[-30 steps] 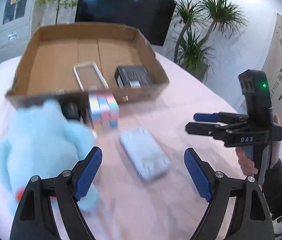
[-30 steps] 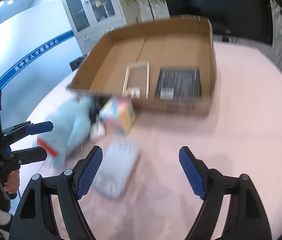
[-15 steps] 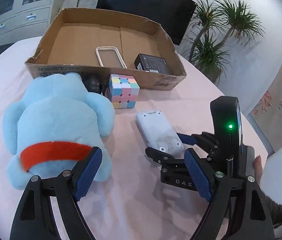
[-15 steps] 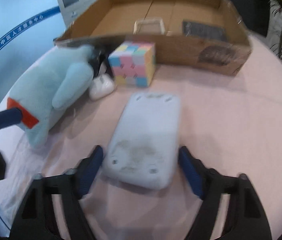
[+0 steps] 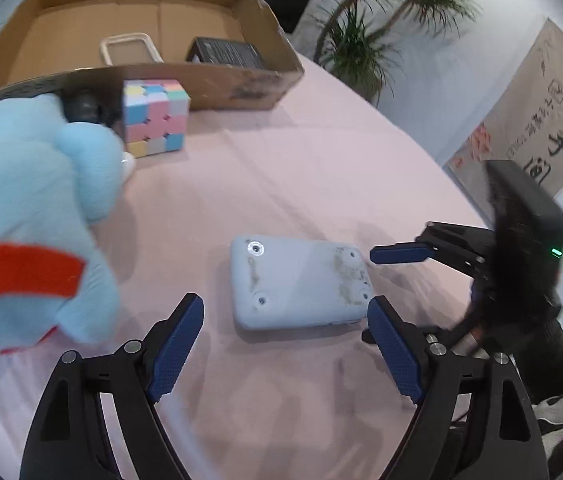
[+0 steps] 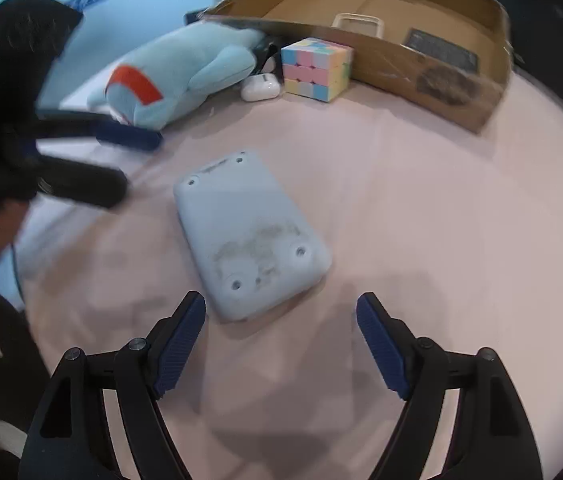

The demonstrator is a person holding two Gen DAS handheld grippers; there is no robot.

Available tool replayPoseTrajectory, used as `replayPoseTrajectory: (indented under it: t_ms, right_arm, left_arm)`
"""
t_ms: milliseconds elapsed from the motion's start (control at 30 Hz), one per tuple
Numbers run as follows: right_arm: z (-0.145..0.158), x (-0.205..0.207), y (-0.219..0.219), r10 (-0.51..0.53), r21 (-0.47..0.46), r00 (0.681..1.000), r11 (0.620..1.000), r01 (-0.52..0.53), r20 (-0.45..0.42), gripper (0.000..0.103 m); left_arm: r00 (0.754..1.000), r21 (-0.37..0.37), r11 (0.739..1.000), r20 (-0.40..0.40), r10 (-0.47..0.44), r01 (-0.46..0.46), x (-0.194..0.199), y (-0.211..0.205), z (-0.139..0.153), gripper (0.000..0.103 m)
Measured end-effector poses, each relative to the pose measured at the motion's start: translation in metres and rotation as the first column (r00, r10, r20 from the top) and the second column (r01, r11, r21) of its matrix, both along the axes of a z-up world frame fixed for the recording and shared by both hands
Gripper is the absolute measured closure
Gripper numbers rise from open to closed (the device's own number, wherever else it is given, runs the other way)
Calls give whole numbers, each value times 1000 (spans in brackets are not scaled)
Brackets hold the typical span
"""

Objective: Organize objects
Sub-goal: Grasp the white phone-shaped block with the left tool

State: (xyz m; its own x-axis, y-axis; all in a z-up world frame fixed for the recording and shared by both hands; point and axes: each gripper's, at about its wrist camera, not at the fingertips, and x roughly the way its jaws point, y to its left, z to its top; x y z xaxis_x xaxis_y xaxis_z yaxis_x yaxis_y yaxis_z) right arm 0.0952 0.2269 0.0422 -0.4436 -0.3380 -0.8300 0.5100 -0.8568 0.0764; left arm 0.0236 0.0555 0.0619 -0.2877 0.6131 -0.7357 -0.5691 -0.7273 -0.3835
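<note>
A pale grey flat device (image 5: 297, 280) (image 6: 249, 232) lies back-up on the pink cloth. My left gripper (image 5: 285, 344) stands open just short of its long side, touching nothing. My right gripper (image 6: 279, 320) is at the device's scuffed near end; its jaws are opening and the pads stay off the device. From the left wrist the right gripper (image 5: 371, 294) shows at the device's right end. From the right wrist the left gripper (image 6: 139, 164) shows at the left, blurred.
A blue plush toy (image 5: 21, 220) (image 6: 185, 68), a pastel cube (image 5: 155, 118) (image 6: 315, 68) and a white earbud case (image 6: 259, 87) lie before the cardboard box (image 5: 233, 84) (image 6: 421, 68). Inside are a white frame (image 5: 129, 46) and a black box (image 5: 225, 52).
Both grippers have come down closer to the grey device. The right one drew back a little from around its end and rolled, so the device now lies at a slant.
</note>
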Motion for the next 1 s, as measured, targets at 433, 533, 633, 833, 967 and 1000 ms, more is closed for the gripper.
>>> replayPoseTrajectory:
  t_ms: [433,533,633,833,967,1000]
  right_arm:
    - [-2,-9,-24,-60,-13,996,998,59,-72,26]
    - [-2,-12,-25,-48,-2,995,999,48,-86,31]
    - [-3,-11,-23,-33,-2,995,999,32,-89,32]
    - [-4,-13,-24,-12,6,996,1000,12,-88,32]
    - [-3,-15,-26,0,21,997,1000,2,-78,33]
    - [-3,-15,-27,-1,20,997,1000,3,-76,33]
  left_arm:
    - [995,-85,993,57,-79,84,-14,33,-18,19]
    - [995,-125,988,54,-85,91,-13,38,-18,20]
    - [995,-150,984,57,-87,94,-11,39,-17,22]
    - [996,-135,988,70,-60,69,-12,30,-15,30]
    - [997,-137,989,61,-48,56,-12,25,-11,38]
    - [997,-140,988,59,-49,56,-11,25,-10,39]
